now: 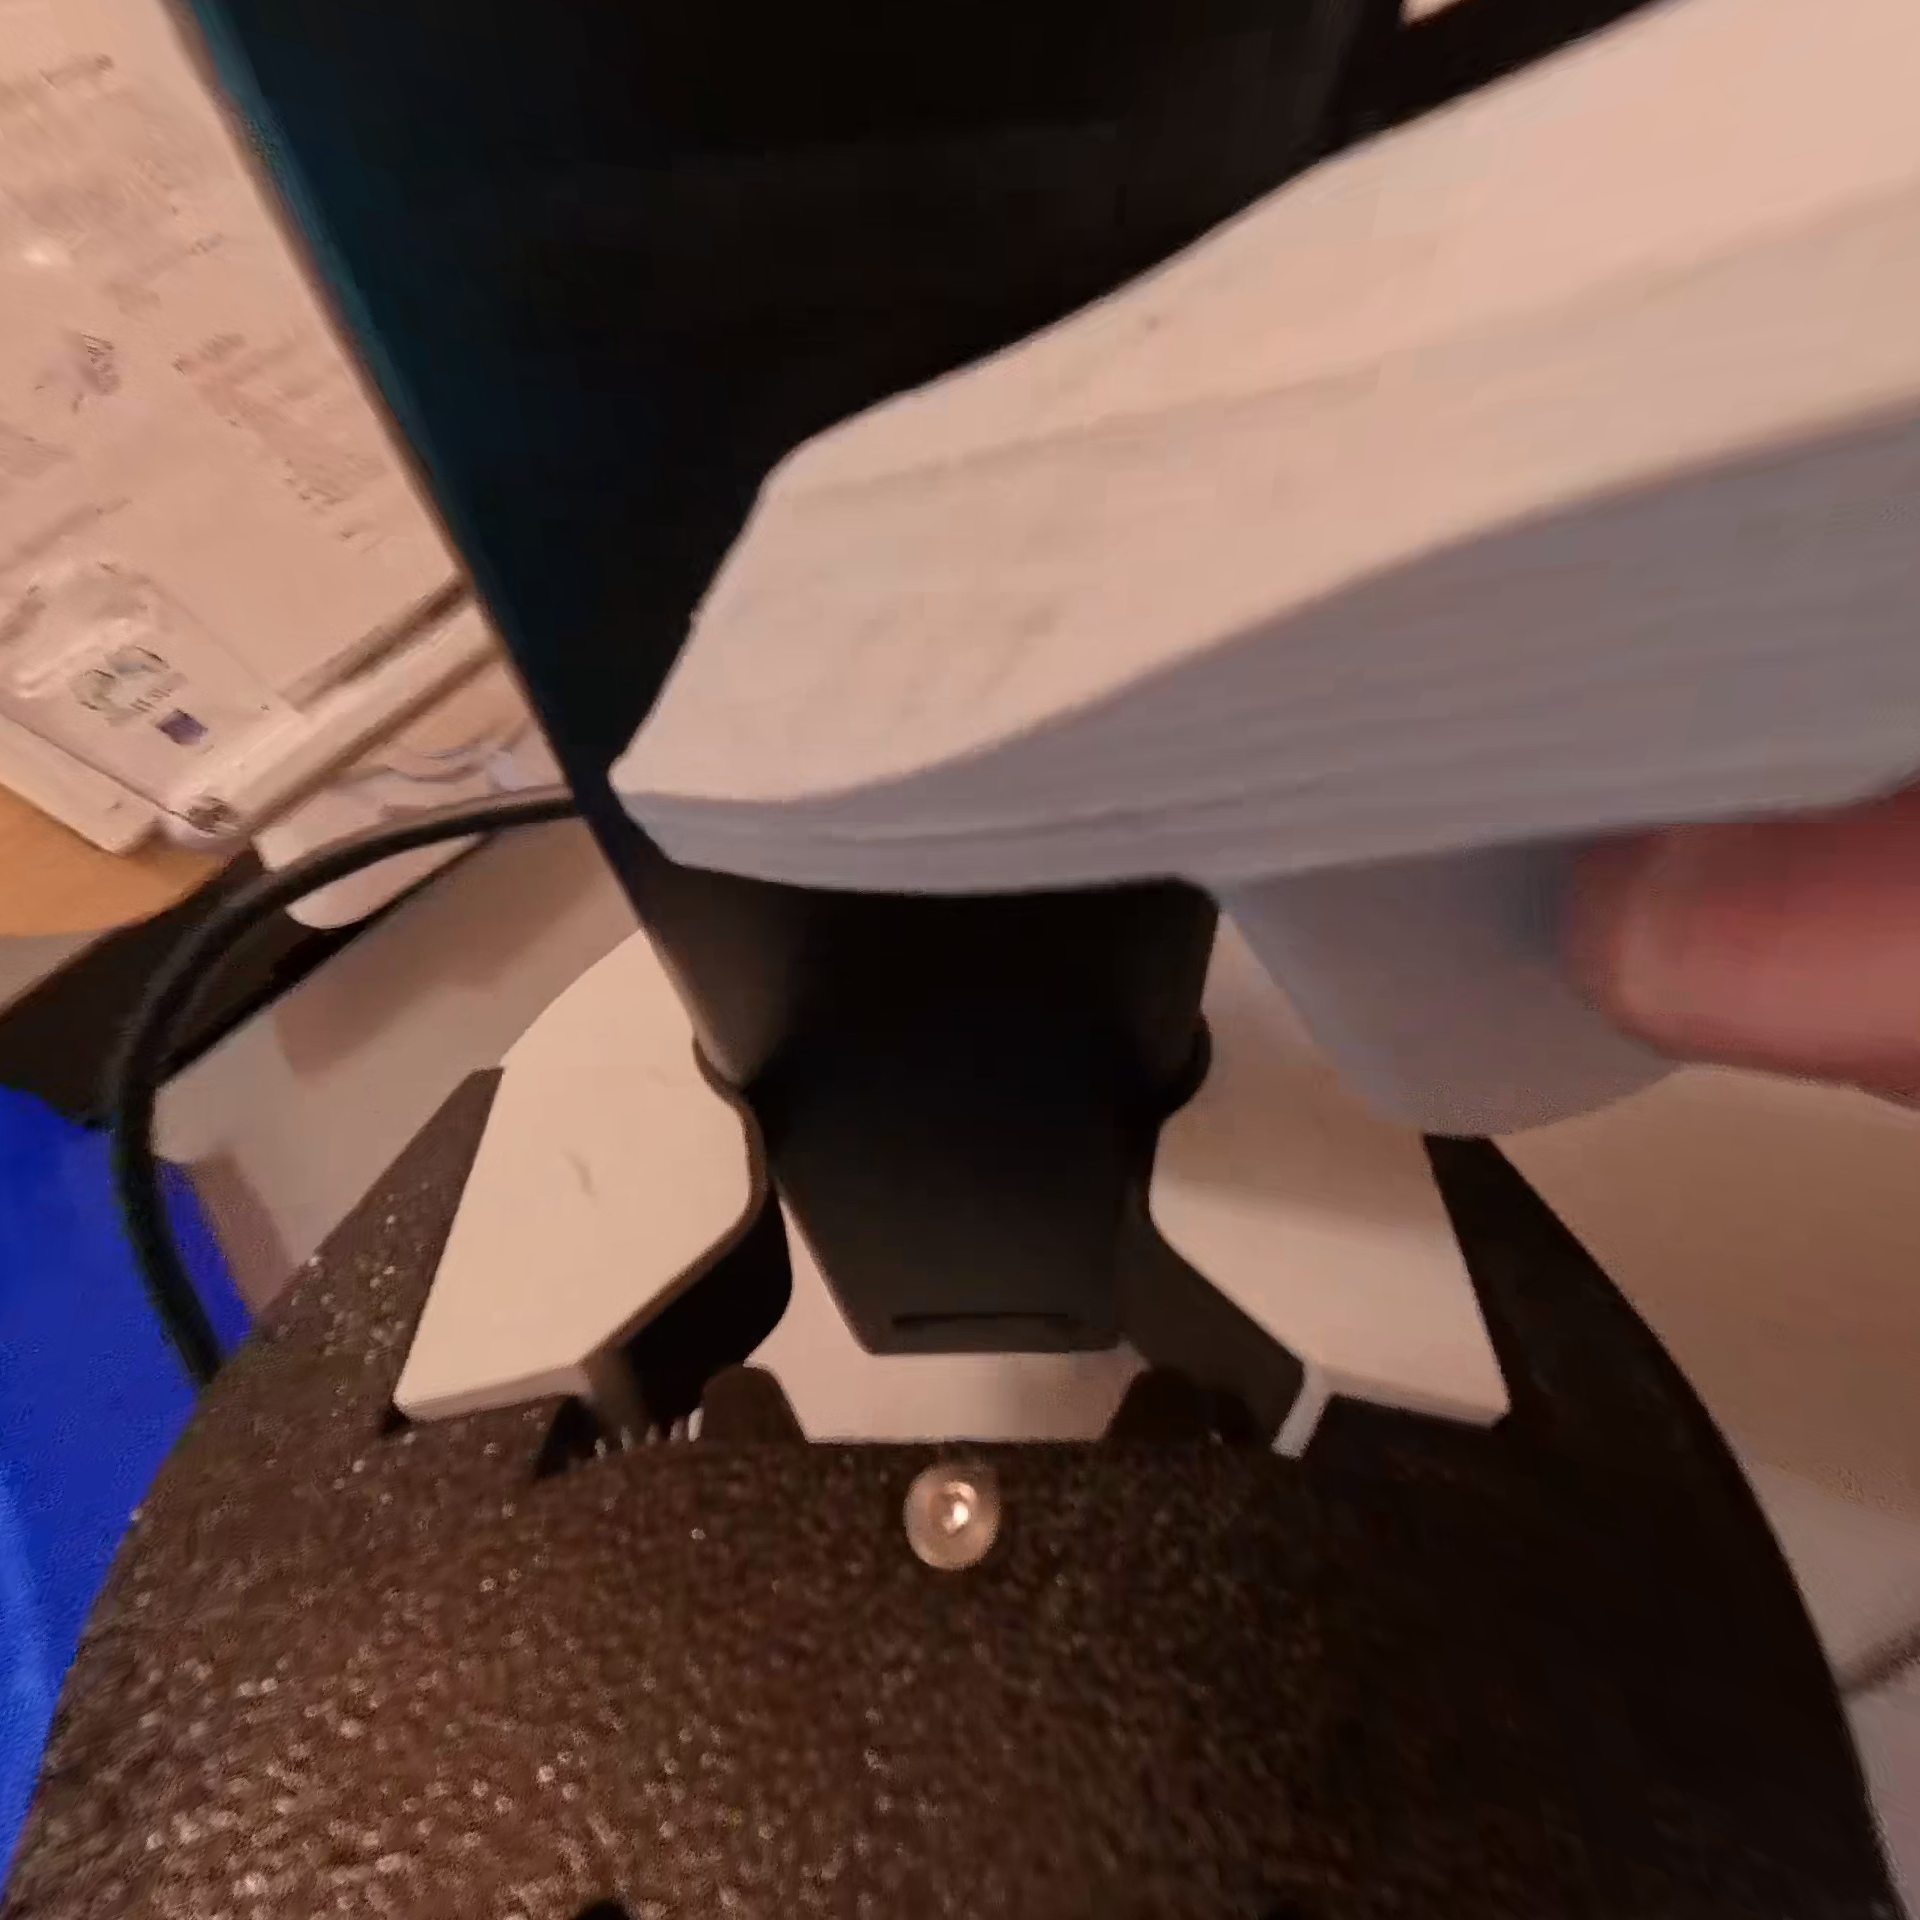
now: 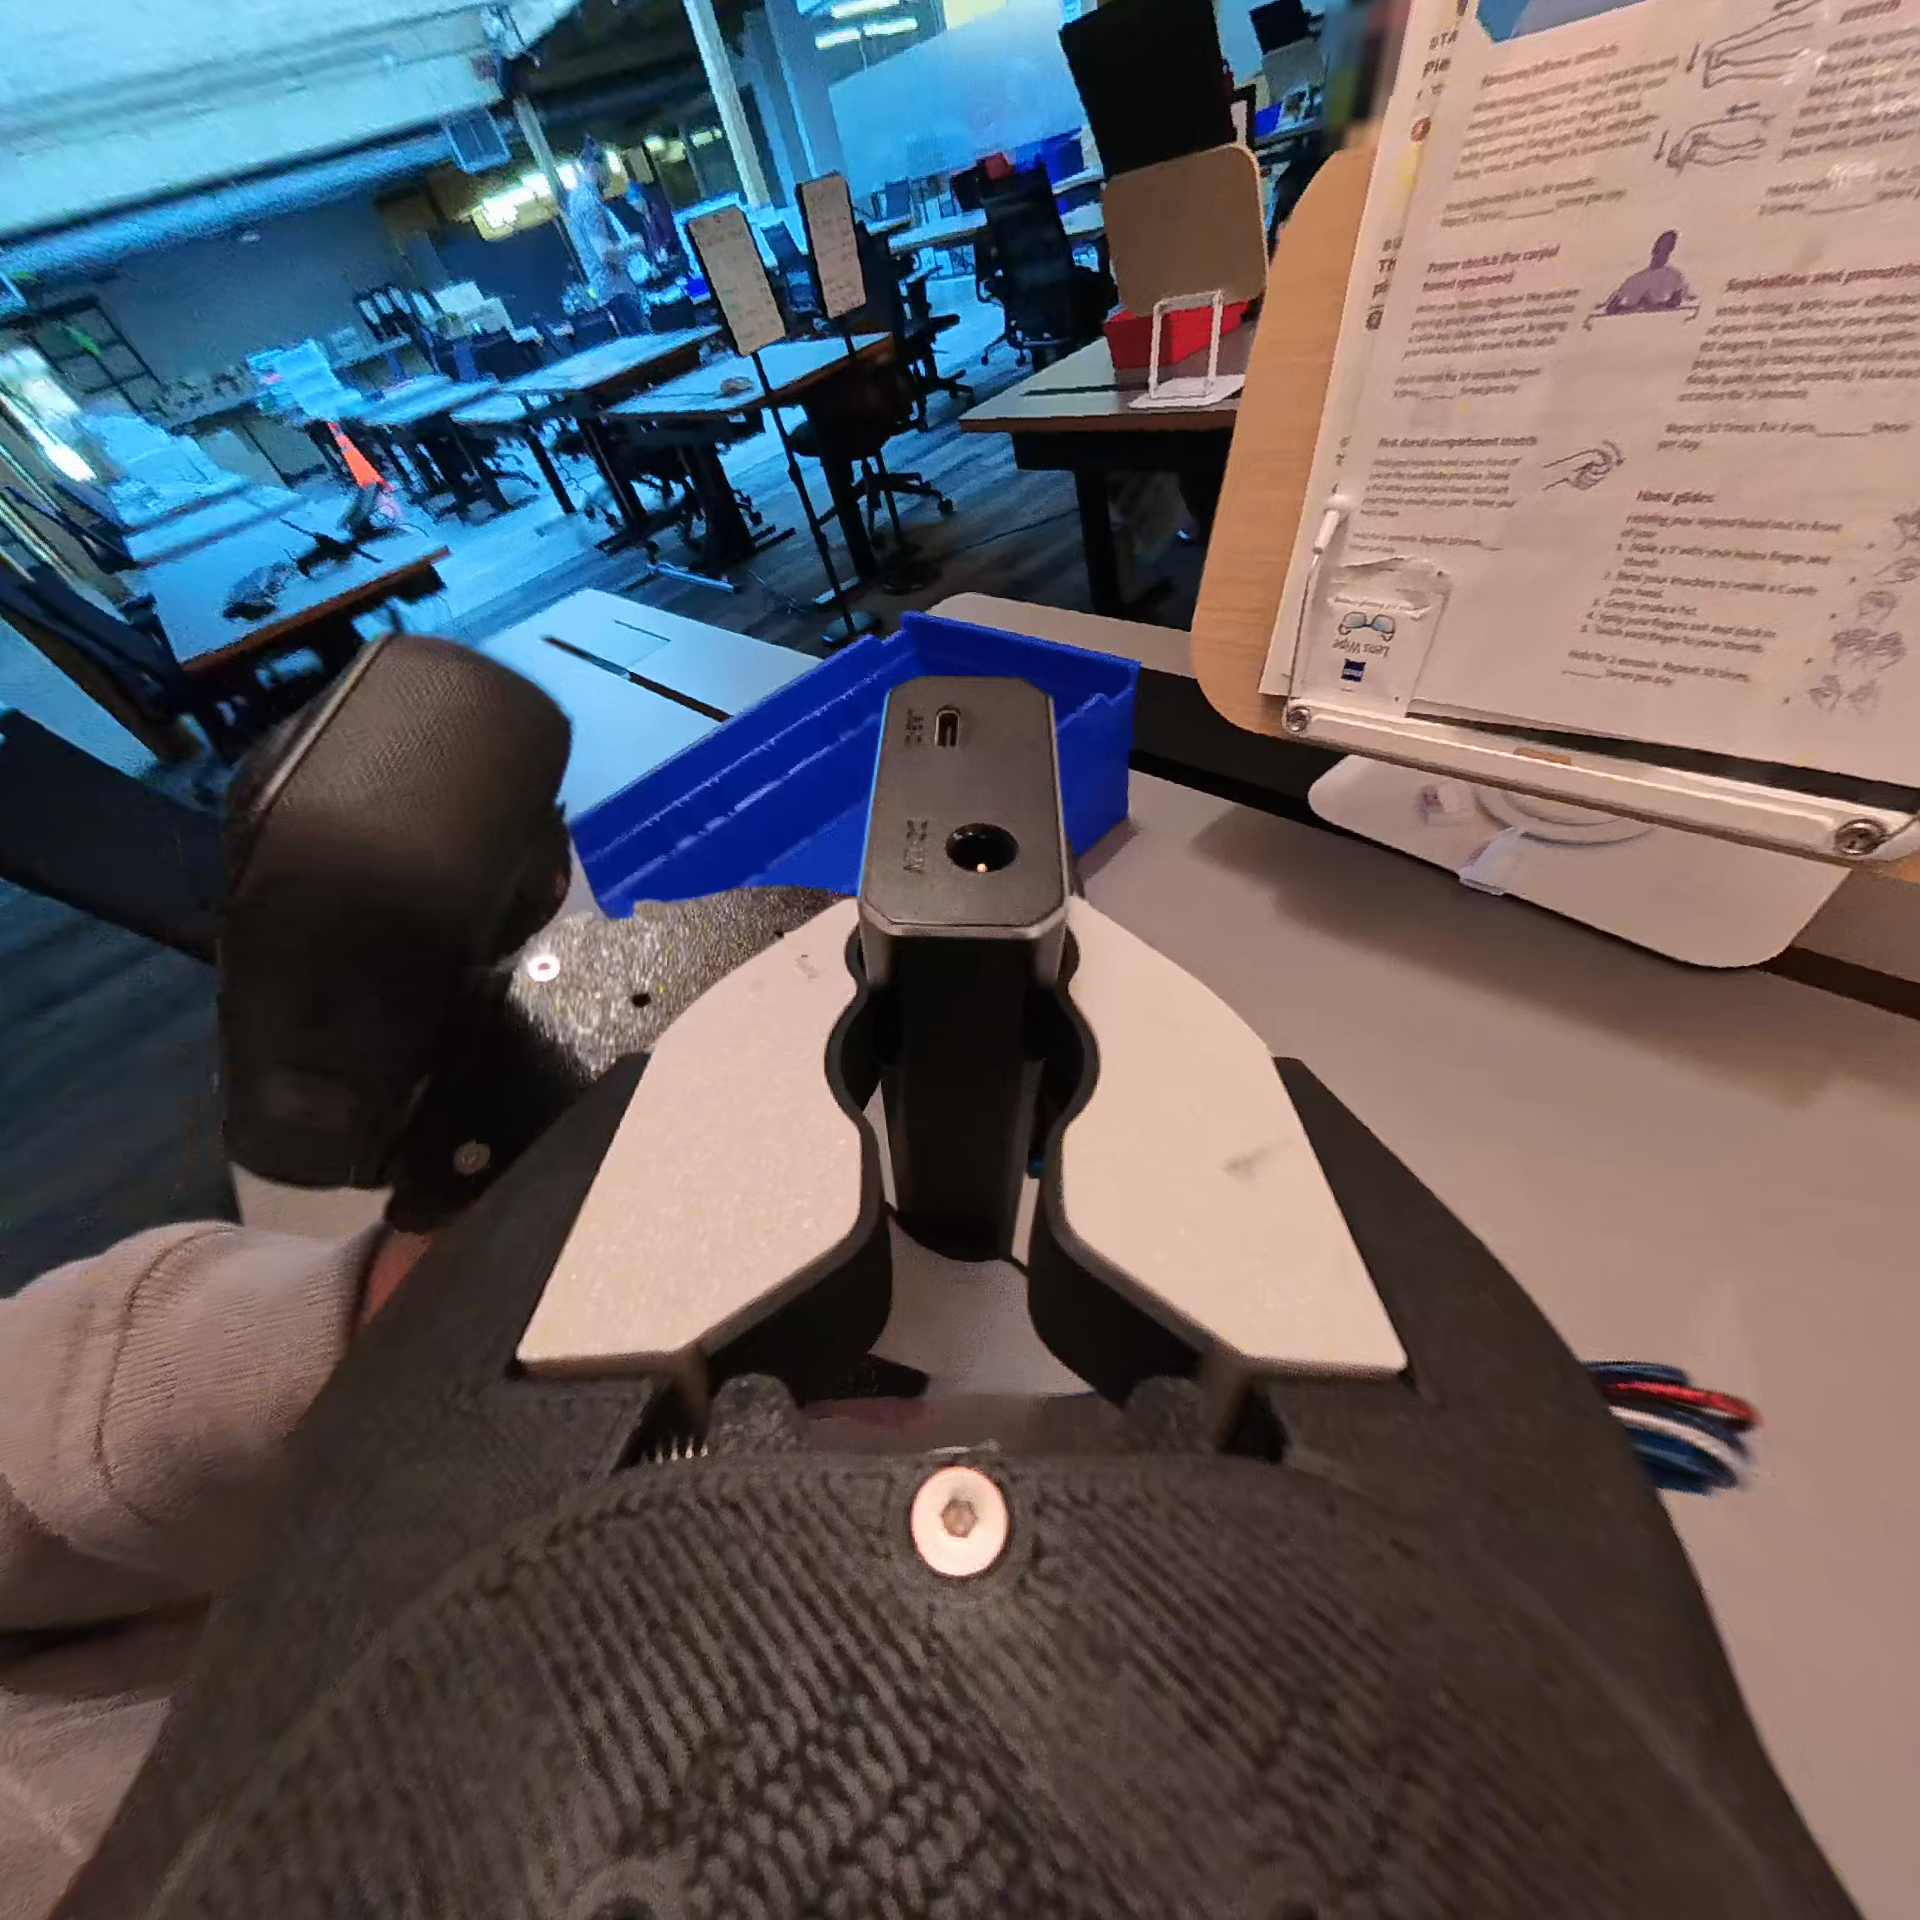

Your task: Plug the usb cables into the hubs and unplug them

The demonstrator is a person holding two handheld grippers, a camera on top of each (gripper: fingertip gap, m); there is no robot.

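Because its jaws pinch a black plug (image 1: 940, 1236), the left gripper (image 1: 951, 1081) sits right under the dark hub (image 1: 582, 436), seemingly for seating or pulling the plug, its cable (image 1: 156, 1060) trailing left. From the right wrist, the right gripper (image 2: 961, 1101) clamps the hub (image 2: 961, 831) upright, ports facing the camera, likely bracing it; a blue bin (image 2: 790, 769) lies behind.

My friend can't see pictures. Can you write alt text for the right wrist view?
The right gripper clamps an upright dark USB hub, port end facing the camera. Behind it sit a blue bin and a paper-covered board.
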